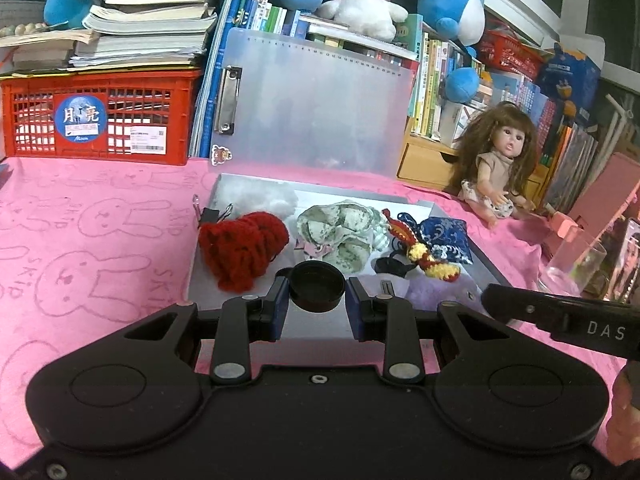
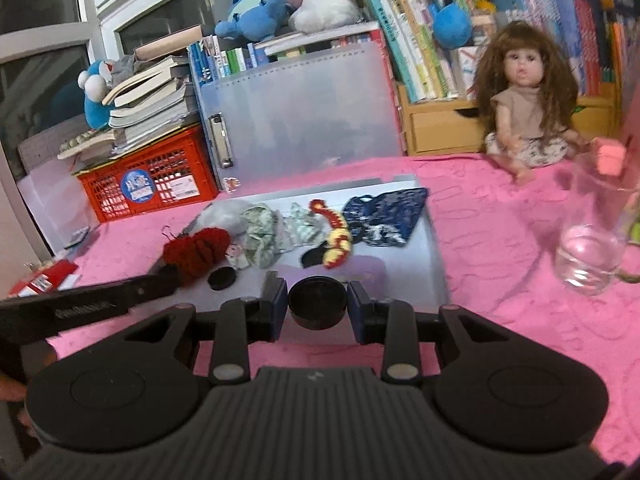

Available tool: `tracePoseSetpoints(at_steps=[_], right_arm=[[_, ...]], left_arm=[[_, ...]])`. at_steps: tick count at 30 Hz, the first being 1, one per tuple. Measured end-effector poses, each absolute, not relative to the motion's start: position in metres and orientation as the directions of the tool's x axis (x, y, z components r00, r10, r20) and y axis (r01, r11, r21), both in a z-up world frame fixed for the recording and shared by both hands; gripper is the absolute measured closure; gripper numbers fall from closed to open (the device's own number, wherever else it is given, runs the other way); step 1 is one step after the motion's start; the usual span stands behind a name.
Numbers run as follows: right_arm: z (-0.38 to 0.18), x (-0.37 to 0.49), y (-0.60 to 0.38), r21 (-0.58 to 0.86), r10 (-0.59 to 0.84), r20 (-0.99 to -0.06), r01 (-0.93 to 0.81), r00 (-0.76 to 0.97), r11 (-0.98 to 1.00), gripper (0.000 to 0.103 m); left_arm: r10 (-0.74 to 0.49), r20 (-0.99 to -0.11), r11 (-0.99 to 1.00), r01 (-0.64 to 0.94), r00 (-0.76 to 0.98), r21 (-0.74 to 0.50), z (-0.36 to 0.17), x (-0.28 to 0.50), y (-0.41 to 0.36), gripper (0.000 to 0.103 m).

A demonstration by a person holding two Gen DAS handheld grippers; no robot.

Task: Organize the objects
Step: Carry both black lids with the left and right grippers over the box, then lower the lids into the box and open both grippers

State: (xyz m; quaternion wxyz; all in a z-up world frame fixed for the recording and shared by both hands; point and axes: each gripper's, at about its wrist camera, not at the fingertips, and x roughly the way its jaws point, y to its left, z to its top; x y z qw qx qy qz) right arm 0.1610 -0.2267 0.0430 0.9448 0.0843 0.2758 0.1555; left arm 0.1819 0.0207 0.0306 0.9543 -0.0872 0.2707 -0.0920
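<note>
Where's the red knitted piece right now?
The red knitted piece lies on the left end of the grey tray, beside the green floral cloth. In the right wrist view it sits centre-left, by the left gripper's tip.

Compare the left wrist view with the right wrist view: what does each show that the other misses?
Only left wrist: the right gripper seen from outside. Only right wrist: the left gripper from outside, and a red-and-white flat pack on the pink cloth. Both: the grey tray, red knitted bundle, brown-haired doll and clear drinking glass.
</note>
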Motion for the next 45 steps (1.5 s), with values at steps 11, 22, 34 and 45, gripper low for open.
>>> tracePoseSetpoints(at_steps=[11,22,34,45], right_arm=[[0.044,0.227,-0.219,0.392,0.423,-0.537,-0.227,0.730,0.891,0.065],[0.025,0.257,-0.193,0.478,0.510,-0.554,-0.250,0.658,0.842,0.065],[0.014,0.276,-0.177,0.408,0.446,-0.597,-0.226,0.667,0.885,0.065],[0.008,0.277,-0.177,0.368,0.409,-0.614,-0.214,0.675,0.905,0.066]], left_arm=[[-0.228,-0.555,0.967,0.121,0.800,-0.223,0.009,0.222,0.005,0.074],[-0.216,-0.581,0.973,0.120,0.785,-0.199,-0.005,0.234,-0.002,0.074],[-0.188,-0.582,0.980,0.108,0.791,-0.170,-0.007,0.242,0.002,0.074],[-0.190,-0.580,0.980,0.119,0.792,-0.159,-0.008,0.243,-0.002,0.074]])
